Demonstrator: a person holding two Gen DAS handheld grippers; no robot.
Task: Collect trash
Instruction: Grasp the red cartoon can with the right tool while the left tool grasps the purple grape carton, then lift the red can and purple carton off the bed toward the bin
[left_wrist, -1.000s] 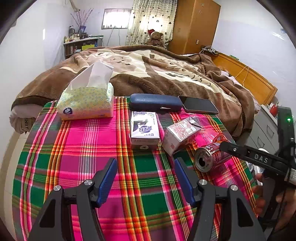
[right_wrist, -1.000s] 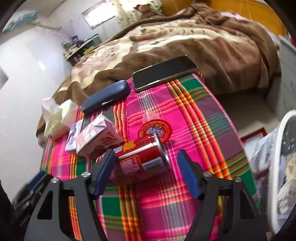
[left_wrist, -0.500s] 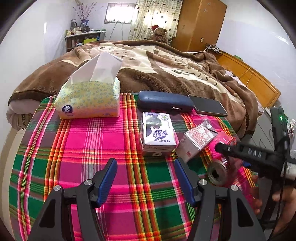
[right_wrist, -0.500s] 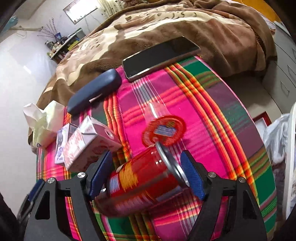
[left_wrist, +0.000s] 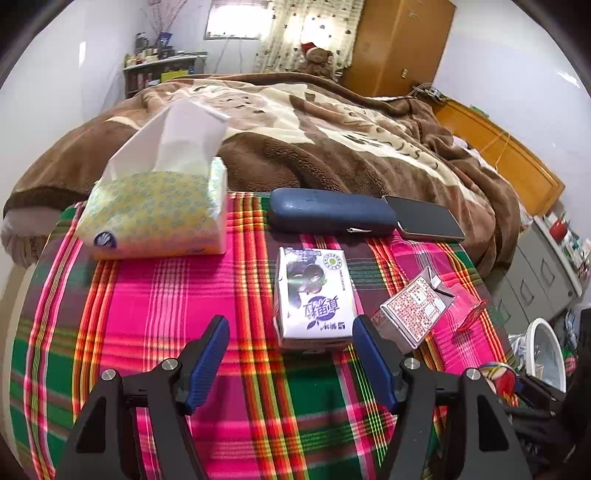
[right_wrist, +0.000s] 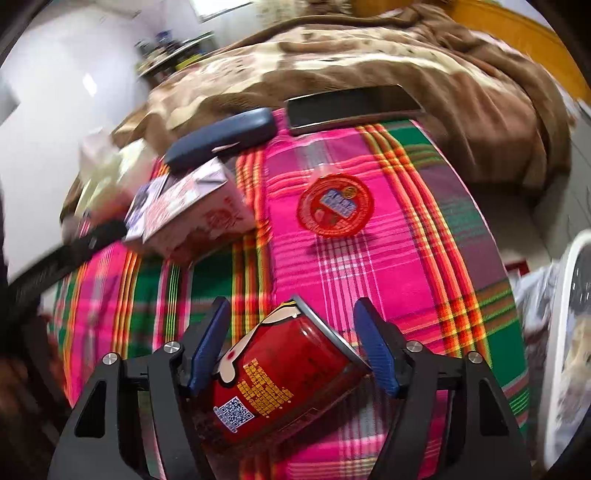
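My right gripper (right_wrist: 291, 347) is shut on a red drink can (right_wrist: 280, 380), held tilted above the plaid tablecloth (right_wrist: 369, 266). A red jelly cup (right_wrist: 334, 209) and a pink milk carton (right_wrist: 192, 218) lie on the cloth ahead of it. My left gripper (left_wrist: 291, 354) is open and empty, just short of a purple-and-white drink carton (left_wrist: 314, 295). The pink carton (left_wrist: 415, 306) lies to that carton's right, with a red wrapper (left_wrist: 472, 314) beside it. The can (left_wrist: 498, 376) shows at the right edge of the left wrist view.
A tissue pack (left_wrist: 155, 210), a blue glasses case (left_wrist: 328, 216) and a phone (left_wrist: 428, 223) lie at the table's far edge against the bed. A white bin (left_wrist: 546, 354) with a bag stands on the floor to the right, also in the right wrist view (right_wrist: 569, 350).
My right gripper closed on the can, lifted it off the cloth and drew it back to the right. My left gripper moved forward toward the purple-and-white carton.
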